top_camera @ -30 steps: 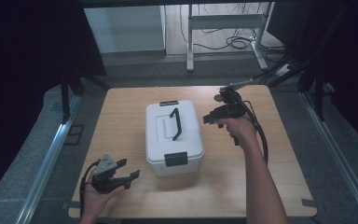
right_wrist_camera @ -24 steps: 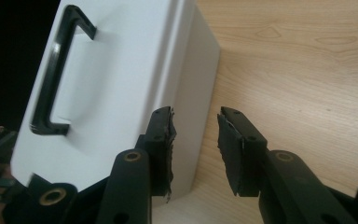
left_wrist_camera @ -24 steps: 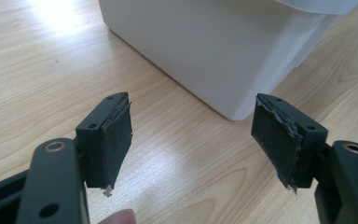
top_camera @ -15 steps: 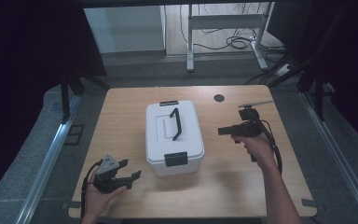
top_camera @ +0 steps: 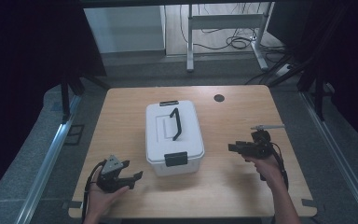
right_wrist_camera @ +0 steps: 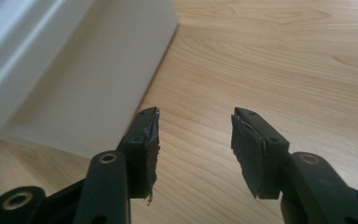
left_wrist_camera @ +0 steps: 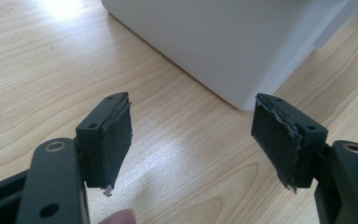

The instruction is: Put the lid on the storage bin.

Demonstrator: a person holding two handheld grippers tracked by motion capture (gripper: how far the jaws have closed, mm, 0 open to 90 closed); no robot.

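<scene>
We're looking down on a light wooden table (top_camera: 121, 121), its grain running across. Near the table's far edge, right of centre, we see a small dark round spot (top_camera: 219, 98) in the top. Beyond the table's far side, a white metal frame (top_camera: 189, 42) stands on the floor, with black cables (top_camera: 235, 43) looped just past it. Left of the table we've got a black curtain (top_camera: 28, 46). A metal rail (top_camera: 46, 163) runs along the table's left flank, and another rail (top_camera: 340, 158) along its right.

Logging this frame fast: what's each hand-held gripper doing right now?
Left hand-held gripper: open, holding nothing, near the white box.
Right hand-held gripper: open, holding nothing, beside the box.
</scene>
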